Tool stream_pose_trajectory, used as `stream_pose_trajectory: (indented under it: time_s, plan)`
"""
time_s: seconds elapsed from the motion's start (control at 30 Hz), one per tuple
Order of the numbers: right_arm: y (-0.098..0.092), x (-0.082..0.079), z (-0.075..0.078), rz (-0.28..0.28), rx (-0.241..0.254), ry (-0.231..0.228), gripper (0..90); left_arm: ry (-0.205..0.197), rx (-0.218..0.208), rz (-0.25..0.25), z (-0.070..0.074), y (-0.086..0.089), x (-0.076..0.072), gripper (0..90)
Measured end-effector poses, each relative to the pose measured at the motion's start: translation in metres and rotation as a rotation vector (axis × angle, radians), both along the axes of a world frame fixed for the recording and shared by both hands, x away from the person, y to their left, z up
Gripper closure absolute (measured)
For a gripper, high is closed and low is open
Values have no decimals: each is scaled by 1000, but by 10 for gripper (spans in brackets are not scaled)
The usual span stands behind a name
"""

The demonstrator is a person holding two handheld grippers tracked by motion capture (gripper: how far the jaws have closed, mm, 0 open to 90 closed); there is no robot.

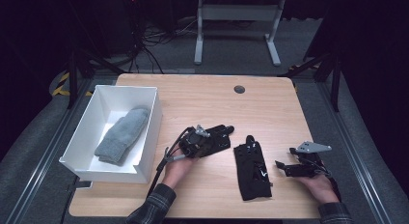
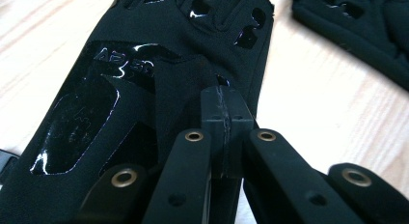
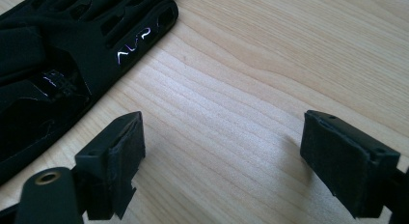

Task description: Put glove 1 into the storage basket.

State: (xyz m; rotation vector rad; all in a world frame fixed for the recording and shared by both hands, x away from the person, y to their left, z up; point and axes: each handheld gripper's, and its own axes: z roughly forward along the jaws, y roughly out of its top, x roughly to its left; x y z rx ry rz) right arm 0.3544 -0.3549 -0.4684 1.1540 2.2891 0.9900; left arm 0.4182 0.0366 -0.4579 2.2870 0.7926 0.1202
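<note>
Gloves are my concern. One black glove (image 2: 144, 103) is pinched at a thin fold by my clenched left tongs (image 2: 225, 113); it could slip free. Its twin (image 1: 252, 167) lies just left of my released right tongs (image 3: 222, 156).

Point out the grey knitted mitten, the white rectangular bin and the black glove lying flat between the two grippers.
grey knitted mitten (image 1: 121, 135): high view, middle of its palm.
white rectangular bin (image 1: 151, 131): high view, its right wall.
black glove (image 1: 252, 170): high view, centre of its back.
</note>
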Motion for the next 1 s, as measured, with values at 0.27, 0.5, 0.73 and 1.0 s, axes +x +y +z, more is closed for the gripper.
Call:
stream_pose_trajectory:
  time_s: [0.27, 0.5, 0.73, 1.0]
  plan:
    - [0, 0, 0, 0, 0, -1, 162, 1, -27, -16, 7, 0, -2, 900]
    - [0, 0, 0, -1, 0, -1, 162, -47, -54, 84, 24, 23, 16, 900]
    - [0, 0, 0, -1, 1, -1, 162, -28, -13, 148, 13, 35, 35, 900]
    - [0, 0, 0, 0, 0, -1, 162, -9, 42, 121, 5, 32, 31, 900]
